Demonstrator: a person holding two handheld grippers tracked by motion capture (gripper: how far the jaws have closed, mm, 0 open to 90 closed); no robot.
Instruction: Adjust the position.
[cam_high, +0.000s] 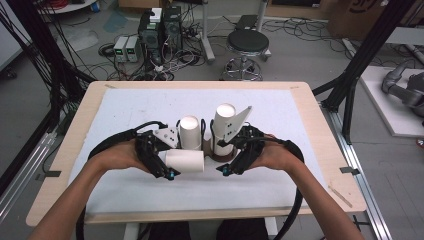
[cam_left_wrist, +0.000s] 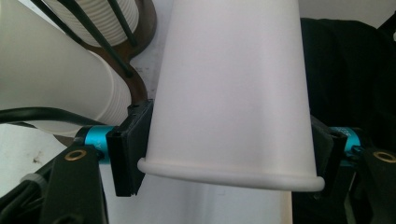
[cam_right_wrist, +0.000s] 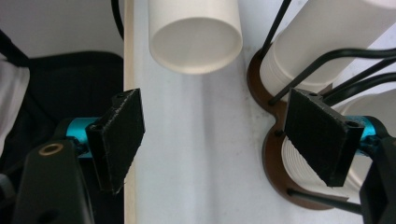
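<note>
The left gripper (cam_high: 169, 170) clamps a white paper cup (cam_high: 185, 161) near its rim, holding it on its side above the white mat (cam_high: 125, 110), at six o'clock from the cup holder (cam_high: 207, 150) (two tall stacks stand in it). The right gripper (cam_high: 227, 167), at three o'clock from that cup, has its jaws well apart with nothing between them.

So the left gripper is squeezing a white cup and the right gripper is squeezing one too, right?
Not quite. The left gripper does squeeze the white cup, but the right gripper holds nothing: in the right gripper view its jaws stand apart with bare table between them.
</note>
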